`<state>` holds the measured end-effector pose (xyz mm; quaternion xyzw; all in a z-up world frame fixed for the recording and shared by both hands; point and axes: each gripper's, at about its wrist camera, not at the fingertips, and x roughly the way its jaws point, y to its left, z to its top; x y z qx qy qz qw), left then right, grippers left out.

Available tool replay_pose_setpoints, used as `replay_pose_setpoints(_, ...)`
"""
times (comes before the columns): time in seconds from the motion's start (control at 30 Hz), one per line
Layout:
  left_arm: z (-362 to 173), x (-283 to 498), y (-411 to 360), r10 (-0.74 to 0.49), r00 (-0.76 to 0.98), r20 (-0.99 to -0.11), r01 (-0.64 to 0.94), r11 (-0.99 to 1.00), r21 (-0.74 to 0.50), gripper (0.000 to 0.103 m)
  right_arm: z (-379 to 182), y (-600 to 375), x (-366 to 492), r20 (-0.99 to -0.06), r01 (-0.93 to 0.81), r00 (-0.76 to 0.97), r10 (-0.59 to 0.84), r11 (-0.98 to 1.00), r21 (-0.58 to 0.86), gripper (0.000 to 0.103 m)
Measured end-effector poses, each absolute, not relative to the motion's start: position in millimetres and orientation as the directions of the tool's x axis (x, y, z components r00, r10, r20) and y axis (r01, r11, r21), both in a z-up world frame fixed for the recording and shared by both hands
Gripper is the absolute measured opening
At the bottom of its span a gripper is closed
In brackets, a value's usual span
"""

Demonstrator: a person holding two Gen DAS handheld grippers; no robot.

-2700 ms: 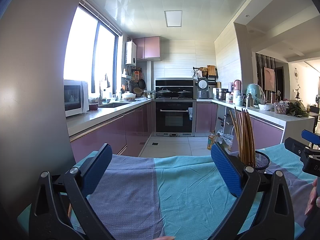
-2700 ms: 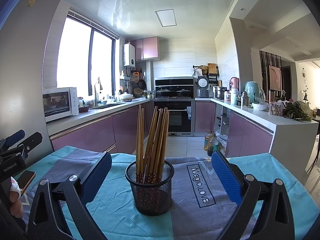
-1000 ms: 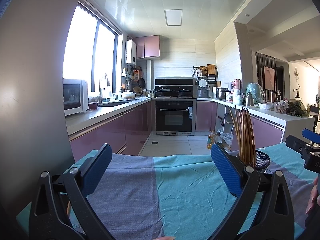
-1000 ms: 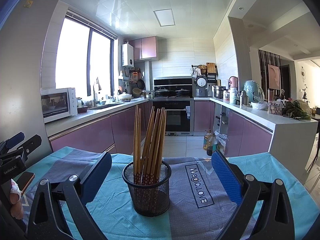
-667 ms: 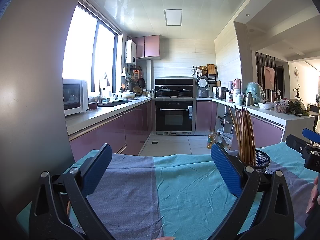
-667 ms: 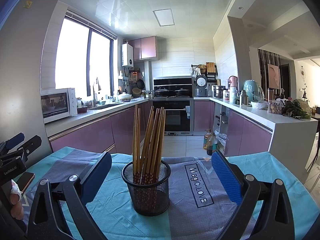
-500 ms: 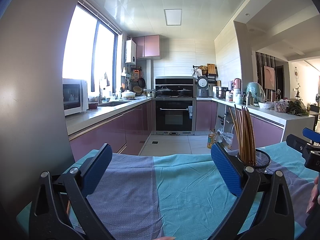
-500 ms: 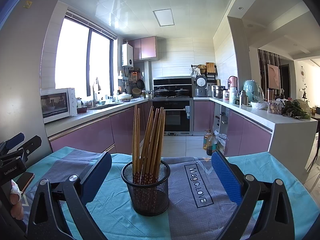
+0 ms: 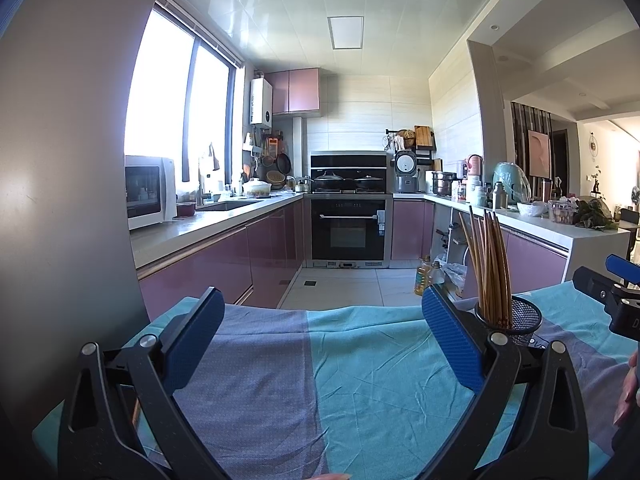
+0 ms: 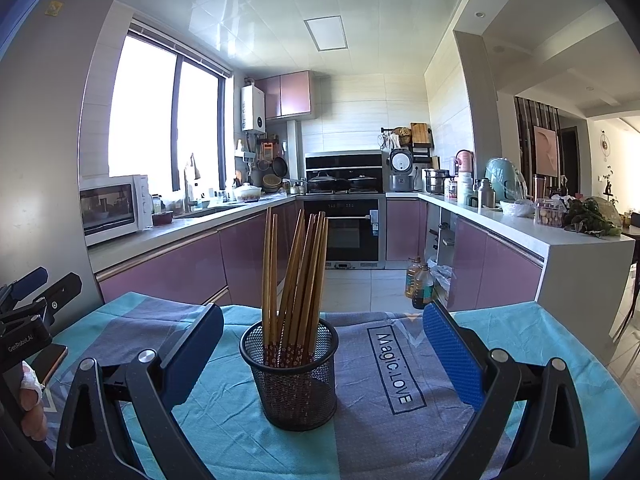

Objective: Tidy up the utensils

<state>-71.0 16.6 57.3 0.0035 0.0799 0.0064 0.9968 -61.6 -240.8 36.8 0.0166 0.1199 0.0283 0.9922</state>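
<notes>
A black mesh holder (image 10: 294,376) stands upright on the teal and grey tablecloth (image 10: 384,404), with several wooden chopsticks (image 10: 298,276) standing in it. My right gripper (image 10: 320,340) is open and empty, its blue pads on either side of the holder, a little in front of it. In the left wrist view the holder (image 9: 516,318) and chopsticks (image 9: 490,264) show behind the right pad. My left gripper (image 9: 320,328) is open and empty over bare cloth (image 9: 352,376). The other gripper shows at the edge of each view.
A phone (image 10: 52,358) lies on the cloth at the far left by a hand. Beyond the table edge is a kitchen with purple cabinets (image 10: 200,268), an oven (image 10: 352,232), oil bottles (image 10: 418,280) on the floor and a white counter (image 10: 560,248) at right.
The holder has drifted slightly left in the right wrist view, so my right gripper has shifted a little. The left gripper has barely moved. Both stay open.
</notes>
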Motion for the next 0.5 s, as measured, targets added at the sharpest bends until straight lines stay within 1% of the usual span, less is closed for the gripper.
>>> replay_pose_setpoints(0.5,47.2,-65.3,14.9,0.007,0.981,-0.192,-0.007,1.0,0.003,0.097,33.7,-244.1,-56.4,-0.257,-0.041,0.965,0.05,0.998,0.04,0.097)
